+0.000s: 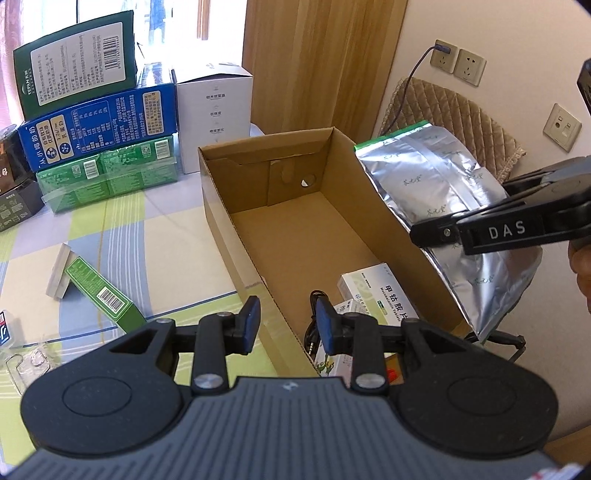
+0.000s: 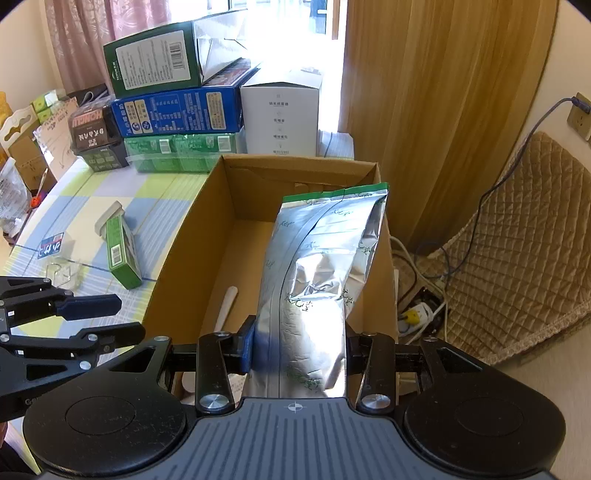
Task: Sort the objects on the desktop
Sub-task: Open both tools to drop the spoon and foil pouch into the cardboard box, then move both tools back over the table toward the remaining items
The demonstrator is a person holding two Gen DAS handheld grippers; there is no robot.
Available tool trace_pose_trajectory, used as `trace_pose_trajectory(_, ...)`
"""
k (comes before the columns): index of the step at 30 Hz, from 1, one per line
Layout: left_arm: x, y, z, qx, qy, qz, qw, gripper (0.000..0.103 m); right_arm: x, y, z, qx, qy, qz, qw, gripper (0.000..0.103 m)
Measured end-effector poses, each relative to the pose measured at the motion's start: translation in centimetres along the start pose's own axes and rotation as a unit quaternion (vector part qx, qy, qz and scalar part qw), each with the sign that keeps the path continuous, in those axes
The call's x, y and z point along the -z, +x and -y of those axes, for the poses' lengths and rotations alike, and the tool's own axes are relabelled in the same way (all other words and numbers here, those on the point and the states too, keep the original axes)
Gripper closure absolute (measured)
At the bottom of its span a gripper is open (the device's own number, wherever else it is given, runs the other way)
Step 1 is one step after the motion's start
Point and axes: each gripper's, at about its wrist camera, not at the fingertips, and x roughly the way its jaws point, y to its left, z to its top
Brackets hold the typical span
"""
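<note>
The right hand-held gripper [image 2: 299, 347] clamps the silver foil pouch [image 2: 321, 280] above the right side of the open cardboard box [image 2: 177, 236]. Risk: the slack pouch may snag the box's right wall or slump outside toward the floor cables. The left hand-held gripper [image 1: 286, 321] hovers empty, jaws apart, over the near-left wall. The box floor ahead is bare; medicine cartons [image 1: 376, 291] occupy the near end.

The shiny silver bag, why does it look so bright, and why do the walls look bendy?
In the right wrist view the silver bag, held in the right gripper, mirrors daylight from the washed-out window, so its creases glare white. In the left wrist view the bag also gleams. Both views are fisheye: the cardboard box edges curve and the corners go dark.
</note>
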Motion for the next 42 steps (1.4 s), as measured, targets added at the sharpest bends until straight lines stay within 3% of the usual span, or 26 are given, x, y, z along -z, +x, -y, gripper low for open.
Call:
trace_pose_trajectory(13, 0.0, -0.2, -0.1, -0.007, -0.003, 0.003, 1.0, 0.075, -0.4, 0.5, -0.4, -0.003, 0.003, 0.008, 1.0, 0.063)
trace_pose_trajectory(16, 0.1, -0.3, -0.3, -0.011, -0.004, 0.004, 0.9999, 0.068, -0.5, 0.2, 0.0, -0.012, 0.02, 0.023, 0.999, 0.045)
trace_pose_trajectory(35, 0.4, -2.0, -0.9, -0.024, 0.0, 0.01, 0.9997, 0.049, 1.3, -1.3, -0.5, -0.001, 0.023, 0.025, 0.999, 0.021)
trace_pose_trajectory(42, 0.7, -3.2, -1.0, -0.033, 0.003, 0.012, 0.9994, 0.035, 1.9, -2.3, -1.4, 0.0, 0.018, 0.025, 1.0, 0.013)
